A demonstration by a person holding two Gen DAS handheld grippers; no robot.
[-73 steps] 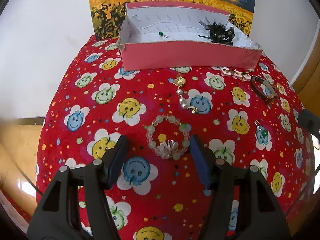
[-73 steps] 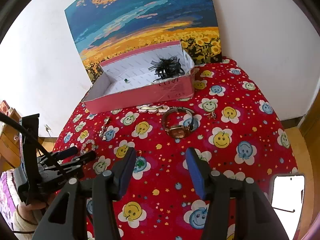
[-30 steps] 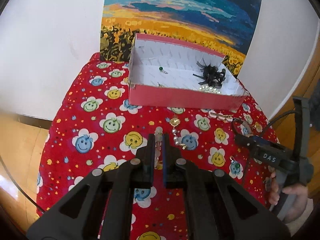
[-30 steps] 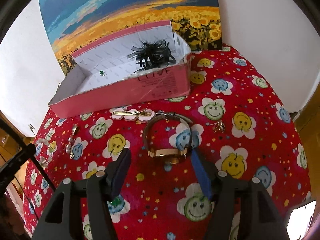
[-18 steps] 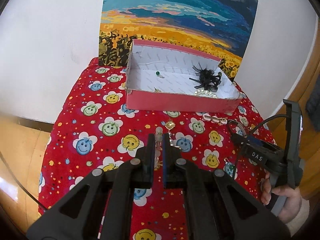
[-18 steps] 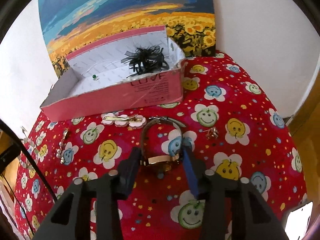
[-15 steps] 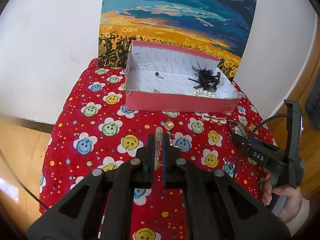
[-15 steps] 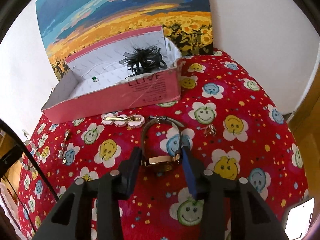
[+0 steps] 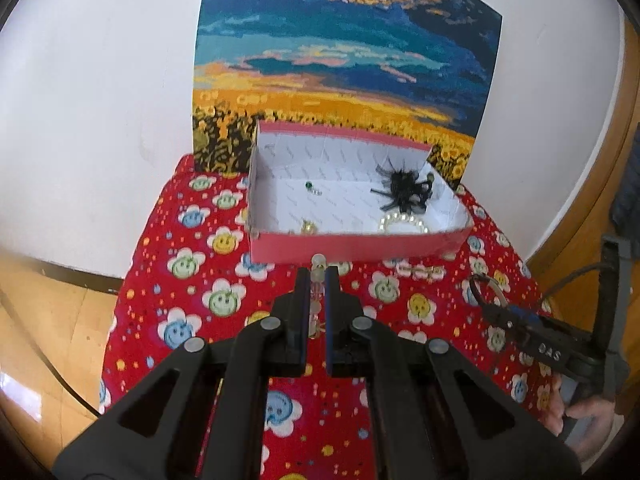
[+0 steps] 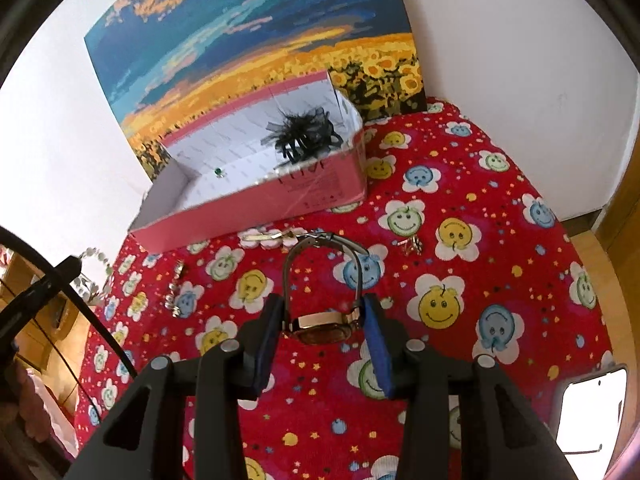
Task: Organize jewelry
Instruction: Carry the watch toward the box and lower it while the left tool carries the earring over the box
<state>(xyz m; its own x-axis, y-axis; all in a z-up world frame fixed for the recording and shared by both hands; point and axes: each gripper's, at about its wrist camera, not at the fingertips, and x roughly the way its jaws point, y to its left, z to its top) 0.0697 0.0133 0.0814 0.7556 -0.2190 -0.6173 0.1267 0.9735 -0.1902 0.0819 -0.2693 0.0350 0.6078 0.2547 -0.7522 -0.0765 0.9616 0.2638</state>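
Both grippers now carry a piece toward the pink box.

On our left, the left gripper (image 9: pixel 318 276) is pinched together on the bead bracelet (image 9: pixel 317 264), which a couple of seconds ago lay flat on the red smiley cloth (image 9: pixel 188 280) between parted fingers; it now hangs clear of the cloth, just short of the near wall of the pink box (image 9: pixel 352 246), so we judge the drop into the box comes next. On our right, the right gripper (image 10: pixel 324 320), spread wide a second ago, has narrowed onto the watch (image 10: pixel 322 326), its pads touching the case on either side. The left view alone shows the pearl bracelet (image 9: pixel 404 222) and a small gold piece (image 9: pixel 308 226) lying against the box's near wall; the right view alone shows the beaded drop (image 10: pixel 176 292) near the cloth's left edge.
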